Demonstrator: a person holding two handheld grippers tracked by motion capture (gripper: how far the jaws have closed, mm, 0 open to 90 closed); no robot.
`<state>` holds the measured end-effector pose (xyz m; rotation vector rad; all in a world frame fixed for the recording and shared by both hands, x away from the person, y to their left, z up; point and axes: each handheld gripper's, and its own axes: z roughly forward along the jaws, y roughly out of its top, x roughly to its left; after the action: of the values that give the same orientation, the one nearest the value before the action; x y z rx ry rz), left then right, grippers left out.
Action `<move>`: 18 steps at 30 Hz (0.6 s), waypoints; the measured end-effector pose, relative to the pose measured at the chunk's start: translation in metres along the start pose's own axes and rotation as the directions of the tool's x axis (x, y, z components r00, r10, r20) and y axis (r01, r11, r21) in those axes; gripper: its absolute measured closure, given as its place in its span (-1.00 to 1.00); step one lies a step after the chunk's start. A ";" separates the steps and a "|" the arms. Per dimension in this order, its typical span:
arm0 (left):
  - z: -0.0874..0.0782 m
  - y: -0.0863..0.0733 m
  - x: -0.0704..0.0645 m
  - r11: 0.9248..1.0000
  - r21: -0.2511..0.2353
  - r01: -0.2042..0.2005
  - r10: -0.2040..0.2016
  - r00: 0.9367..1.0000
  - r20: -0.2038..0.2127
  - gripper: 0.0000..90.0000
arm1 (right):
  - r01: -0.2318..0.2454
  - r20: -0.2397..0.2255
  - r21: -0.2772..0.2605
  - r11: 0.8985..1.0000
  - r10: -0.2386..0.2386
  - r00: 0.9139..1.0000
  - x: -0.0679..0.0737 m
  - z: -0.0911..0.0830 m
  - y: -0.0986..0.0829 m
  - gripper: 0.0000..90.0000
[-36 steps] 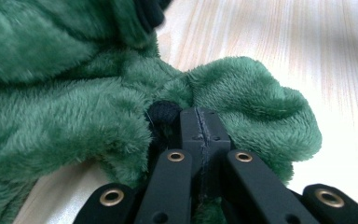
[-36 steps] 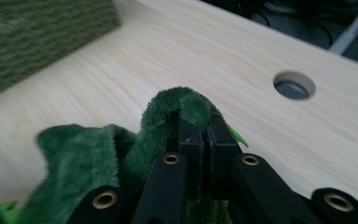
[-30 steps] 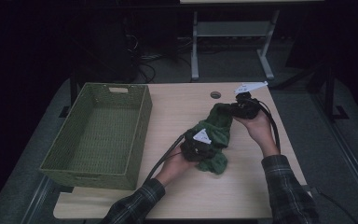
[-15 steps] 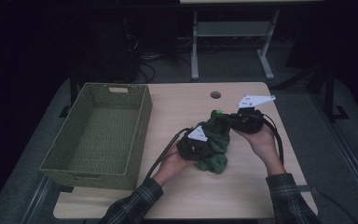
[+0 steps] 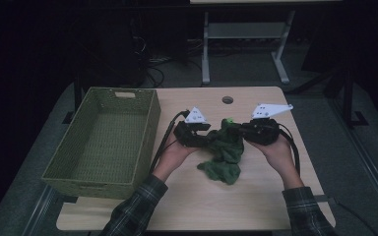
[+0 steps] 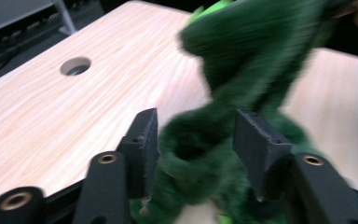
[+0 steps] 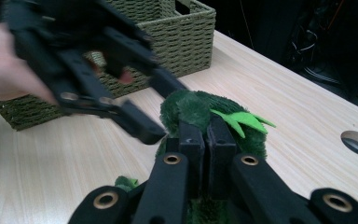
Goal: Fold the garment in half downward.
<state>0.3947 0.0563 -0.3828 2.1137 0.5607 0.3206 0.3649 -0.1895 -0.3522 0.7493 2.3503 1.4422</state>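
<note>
On the pale wooden counter (image 5: pixel 256 196), beside a woven green basket (image 5: pixel 103 142), your two hands face each other. Your right gripper (image 7: pixel 204 135) has its jaws pinched tight on the fuzzy dark green plush toy (image 5: pixel 226 147); your left gripper (image 6: pixel 193 135) holds its jaws wide around it, mid-counter.

In the left gripper view the fuzzy dark green plush cloth (image 6: pixel 242 70) is smeared by motion blur, and its lower folds run off the bottom edge behind the black fingers (image 6: pixel 144 140). In the right gripper view the left gripper (image 7: pixel 142 105) is blurred above that cloth, and the woven olive-green rectangular basket (image 7: pixel 186 32) behind it is cut off at the top edge.
</note>
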 end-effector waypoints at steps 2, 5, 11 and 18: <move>0.008 -0.001 0.006 1.000 0.009 0.010 -0.010 1.000 0.016 0.02 | 0.000 -0.007 -0.003 1.000 0.000 1.000 0.000 -0.001 0.001 0.95; 0.020 -0.005 0.008 0.999 0.034 0.013 -0.015 0.999 0.047 0.06 | 0.004 -0.011 -0.001 1.000 -0.004 1.000 0.000 -0.001 0.003 0.95; 0.017 -0.014 0.002 0.997 0.070 -0.010 0.004 0.996 0.085 0.87 | 0.019 -0.027 0.003 1.000 -0.019 0.999 0.005 -0.001 0.002 0.94; -0.004 -0.032 -0.018 0.999 0.044 -0.028 0.024 0.997 0.071 0.90 | 0.030 -0.055 0.021 0.999 -0.029 0.998 0.019 -0.009 -0.011 0.94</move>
<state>0.3689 0.0660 -0.4076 2.1681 0.5034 0.2487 0.3421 -0.1896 -0.3573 0.6865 2.4110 1.4454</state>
